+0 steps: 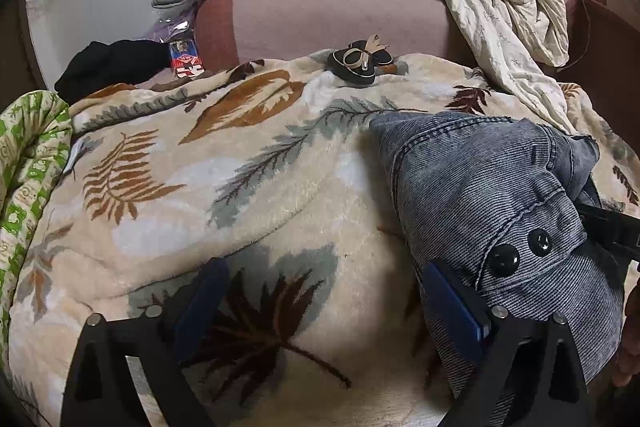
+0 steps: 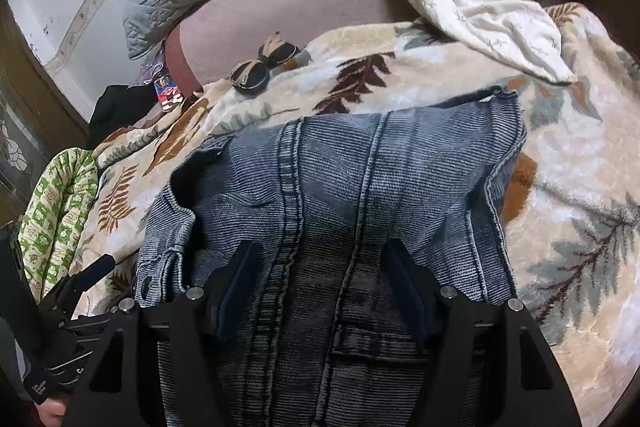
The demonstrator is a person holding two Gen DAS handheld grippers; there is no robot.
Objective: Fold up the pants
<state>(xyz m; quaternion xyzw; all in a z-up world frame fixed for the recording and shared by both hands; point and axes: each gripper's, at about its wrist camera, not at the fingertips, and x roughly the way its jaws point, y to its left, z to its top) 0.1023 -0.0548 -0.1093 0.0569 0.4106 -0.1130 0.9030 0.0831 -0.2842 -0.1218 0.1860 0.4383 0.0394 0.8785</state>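
Both hand-held grippers [image 1: 324, 311] [image 2: 324, 291] wide over pants [image 2: 340, 187]

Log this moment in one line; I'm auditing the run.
stage: mid-fold | jeans: bunched on leaf-print blanket | left gripper: open | right gripper: open above jeans

1. leaf-print blanket [image 1: 248, 195] covers the bed.
2. grey-blue denim pants [image 1: 492, 211] lie bunched on the blanket's right side, two black buttons [image 1: 520, 251] showing.
3. left gripper [image 1: 328, 311] wide apart; its right finger touches the pants.
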